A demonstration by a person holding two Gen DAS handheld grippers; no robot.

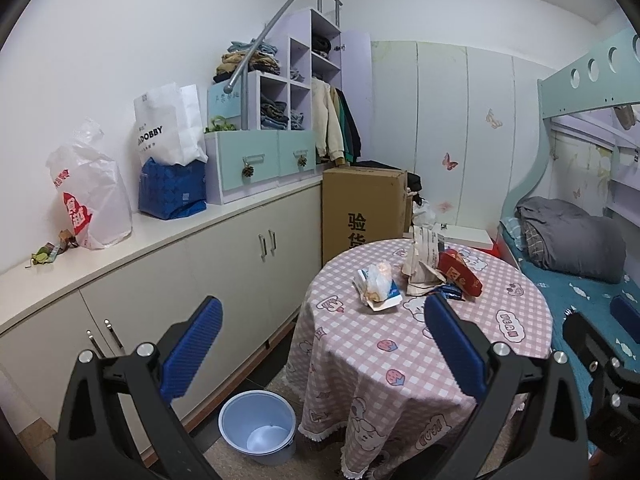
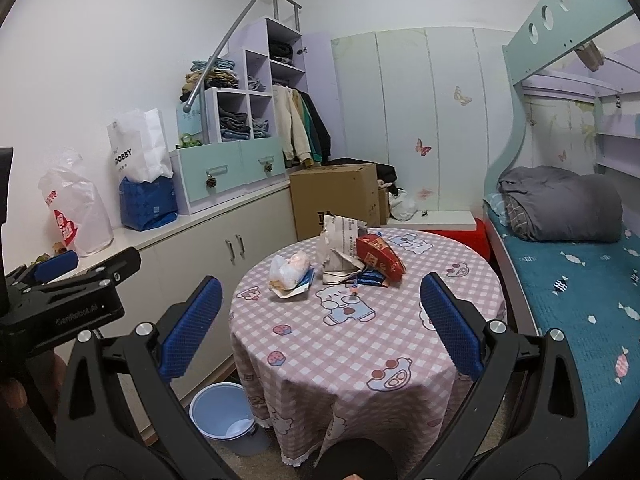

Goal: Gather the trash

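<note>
The left gripper (image 1: pixel 322 326) hangs nearest the lens, its blue fingers (image 1: pixel 192 348) spread wide with nothing between them, held above the floor just left of the round table (image 1: pixel 400 360). The right gripper (image 2: pixel 320 308) is likewise spread wide and empty, above the near edge of the same table, which wears a pink checked cloth printed with bears.

Low on the floor, just beside the table's left side, stands a light blue bin (image 1: pixel 258 426), upright and with nothing visible inside.

The trash sits together on the far half of the table. At the left is a crumpled clear plastic bag (image 1: pixel 376 282) lying on a flat white and blue packet (image 1: pixel 390 300). Just right of it is a crumpled paper bag (image 1: pixel 420 268), and touching that on the right a red carton (image 1: pixel 460 272) lying tilted. Small dark blue wrappers (image 1: pixel 448 292) lie at the near foot of the paper bag.

Left of the table runs a long white cabinet (image 1: pixel 160 264) carrying bags. A cardboard box (image 1: pixel 360 208) stands behind the table, and a bed (image 2: pixel 580 280) lies to the right.
</note>
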